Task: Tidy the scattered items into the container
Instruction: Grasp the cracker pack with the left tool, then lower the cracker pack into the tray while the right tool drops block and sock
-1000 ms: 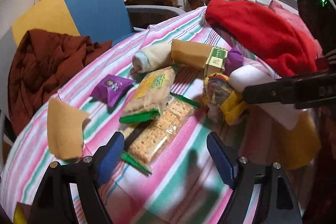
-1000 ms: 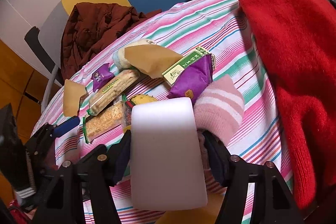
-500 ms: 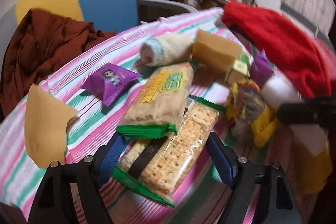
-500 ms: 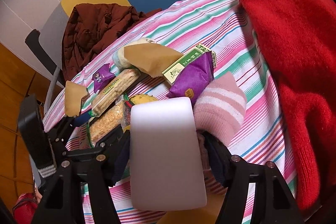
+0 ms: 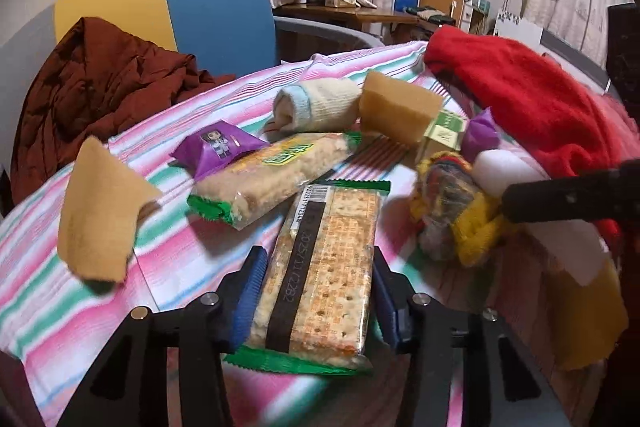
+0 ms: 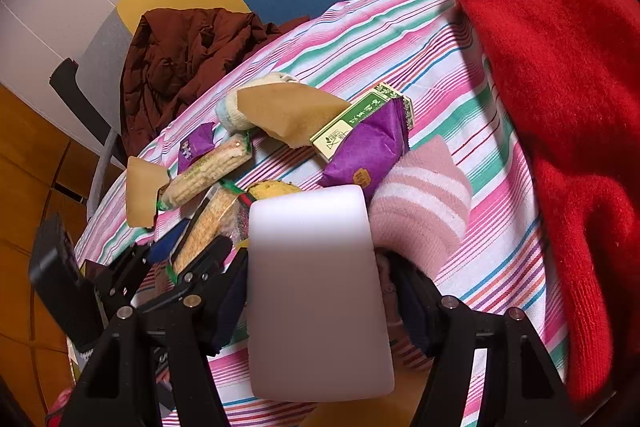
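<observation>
My left gripper (image 5: 316,291) is closed around a green-edged cracker pack (image 5: 324,263) lying on the striped cloth; its blue pads touch both long sides. The pack also shows in the right wrist view (image 6: 204,227). My right gripper (image 6: 316,291) is shut on a white foam block (image 6: 316,287) and holds it above the cloth. Scattered around are a wafer pack (image 5: 272,175), a small purple packet (image 5: 218,147), a rolled cream sock (image 5: 316,107), tan sponges (image 5: 100,215) (image 5: 400,107), a green tea box (image 6: 356,119), a purple pouch (image 6: 368,151) and a pink striped sock (image 6: 420,211). No container is in view.
A red sweater (image 6: 560,107) covers the right of the table. A brown jacket (image 5: 88,87) hangs over a blue and yellow chair (image 5: 200,11) behind. A yellow, multicoloured bundle (image 5: 452,203) lies by the white block. The cloth's edge runs along the left.
My left gripper has moved forward over the cracker pack and closed its pads onto its sides. My right gripper has stayed in place with the white block.
</observation>
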Tool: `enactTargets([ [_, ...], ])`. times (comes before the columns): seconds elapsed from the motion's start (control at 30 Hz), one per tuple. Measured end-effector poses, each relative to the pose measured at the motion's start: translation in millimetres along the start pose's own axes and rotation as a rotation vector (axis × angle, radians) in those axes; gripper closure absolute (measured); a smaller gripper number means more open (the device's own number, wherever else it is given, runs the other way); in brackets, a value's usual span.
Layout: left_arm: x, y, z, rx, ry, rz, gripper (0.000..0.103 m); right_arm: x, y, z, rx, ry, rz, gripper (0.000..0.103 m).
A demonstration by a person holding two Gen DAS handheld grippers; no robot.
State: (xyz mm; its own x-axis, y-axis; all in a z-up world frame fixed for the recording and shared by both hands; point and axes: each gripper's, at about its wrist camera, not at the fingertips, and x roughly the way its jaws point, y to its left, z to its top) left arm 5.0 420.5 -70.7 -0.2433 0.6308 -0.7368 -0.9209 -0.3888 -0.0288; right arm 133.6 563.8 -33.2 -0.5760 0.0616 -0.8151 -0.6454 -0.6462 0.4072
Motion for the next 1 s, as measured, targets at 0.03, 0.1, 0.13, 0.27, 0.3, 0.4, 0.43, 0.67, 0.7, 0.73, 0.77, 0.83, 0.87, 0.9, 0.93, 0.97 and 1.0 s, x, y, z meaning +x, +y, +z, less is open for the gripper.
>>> enactTargets([
  [0.03, -4, -3, -3, -0.011, -0.009, 0.0, 0.055, 0, 0, 0, -0.001, -0.001, 0.002, 0.035],
  [0.1, -7, -6, -7, -0.022, -0.016, 0.001, 0.055, 0, 1, 0, -0.002, -0.002, 0.005, 0.035],
  [0.13, -10, -7, -9, -0.029, -0.019, 0.001, 0.055, -1, 1, 0, -0.004, -0.002, 0.008, 0.036],
  [0.27, -19, -6, -16, -0.075, -0.034, -0.01, 0.055, -3, 4, -1, -0.012, -0.01, 0.031, 0.037],
  [0.3, -22, -5, -19, -0.094, -0.038, -0.013, 0.055, -3, 4, -1, -0.015, -0.013, 0.037, 0.038],
  [0.4, -28, -1, -24, -0.139, -0.048, -0.009, 0.055, -4, 8, -1, -0.031, -0.019, 0.051, 0.038],
  [0.43, -30, 0, -26, -0.153, -0.051, -0.007, 0.055, -5, 9, -1, -0.037, -0.02, 0.056, 0.038],
  [0.67, -50, 5, -40, -0.235, -0.088, -0.003, 0.056, -5, 13, -1, -0.06, -0.027, 0.075, 0.038],
  [0.7, -56, 5, -41, -0.243, -0.098, 0.004, 0.056, -6, 14, -1, -0.062, -0.027, 0.085, 0.038],
  [0.73, -59, 4, -42, -0.243, -0.106, 0.009, 0.056, -5, 14, -1, -0.066, -0.026, 0.096, 0.038],
  [0.77, -67, 1, -43, -0.232, -0.124, 0.013, 0.056, -4, 16, -1, -0.072, -0.023, 0.103, 0.038],
  [0.83, -82, -3, -45, -0.212, -0.158, 0.022, 0.056, -3, 19, -1, -0.085, -0.018, 0.113, 0.038],
  [0.87, -87, -3, -47, -0.212, -0.162, 0.018, 0.056, -3, 21, -2, -0.096, -0.015, 0.12, 0.038],
  [0.9, -91, -3, -49, -0.215, -0.166, 0.017, 0.056, -3, 23, -3, -0.104, -0.015, 0.126, 0.038],
  [0.93, -96, -2, -52, -0.222, -0.17, 0.023, 0.056, -3, 25, -4, -0.109, -0.015, 0.131, 0.038],
  [0.97, -100, 0, -55, -0.232, -0.172, 0.026, 0.056, -4, 27, -4, -0.116, -0.019, 0.141, 0.038],
  [1.0, -106, 3, -59, -0.253, -0.175, 0.022, 0.056, -5, 29, -5, -0.121, -0.023, 0.146, 0.038],
])
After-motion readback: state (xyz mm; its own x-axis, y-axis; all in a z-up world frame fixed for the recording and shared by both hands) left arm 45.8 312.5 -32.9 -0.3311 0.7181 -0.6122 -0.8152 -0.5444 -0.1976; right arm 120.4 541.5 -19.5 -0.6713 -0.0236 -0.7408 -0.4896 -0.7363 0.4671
